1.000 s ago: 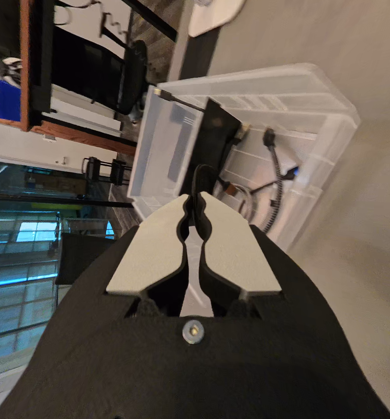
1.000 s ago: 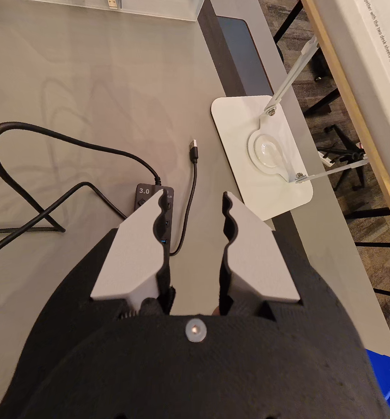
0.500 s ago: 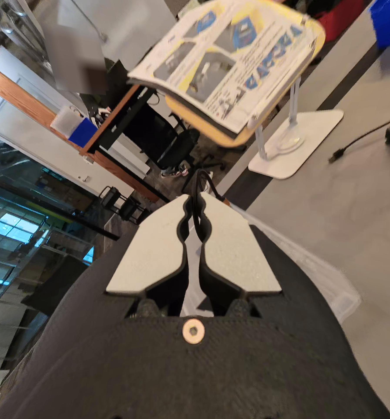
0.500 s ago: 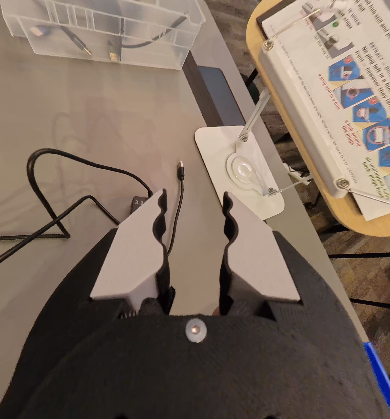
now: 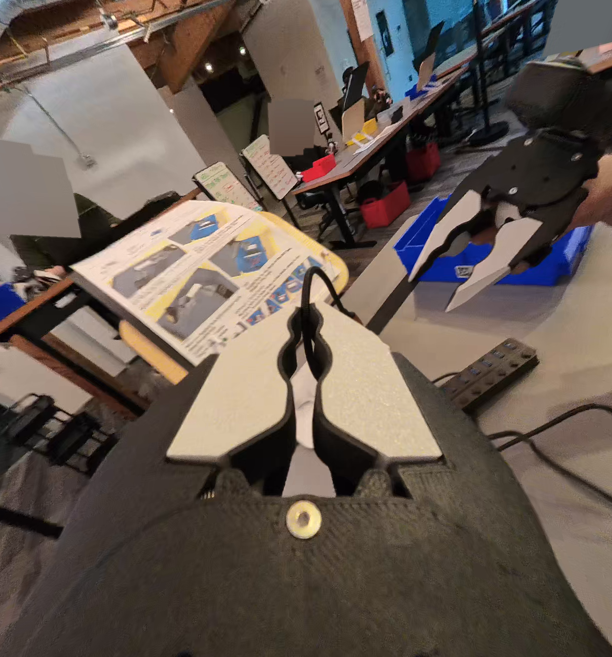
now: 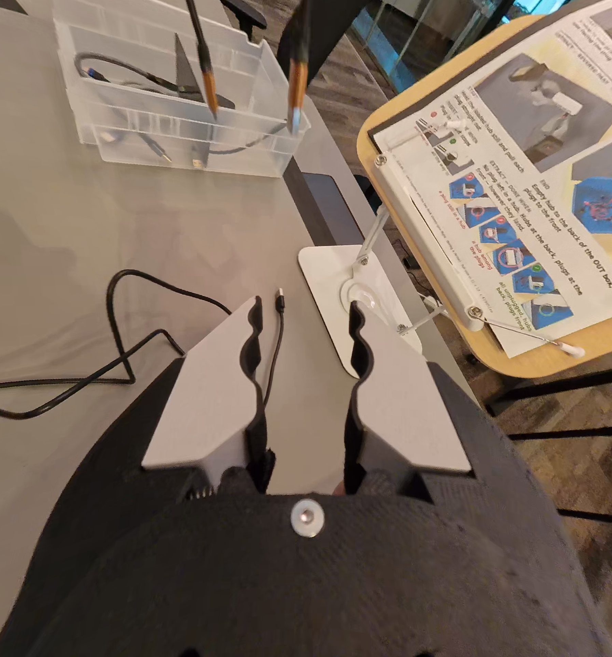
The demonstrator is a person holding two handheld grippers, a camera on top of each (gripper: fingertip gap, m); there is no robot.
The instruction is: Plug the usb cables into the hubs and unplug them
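A thin black USB cable is pinched in my left hand-held gripper, lifted above the grey desk. My right hand-held gripper hangs open and empty. I judge this the carrying step; next, bring a plug to the long black multi-port hub on the desk.

The left hand-held gripper is clamped nearly closed, raised and tilted; the right hand-held gripper hangs spread wide.
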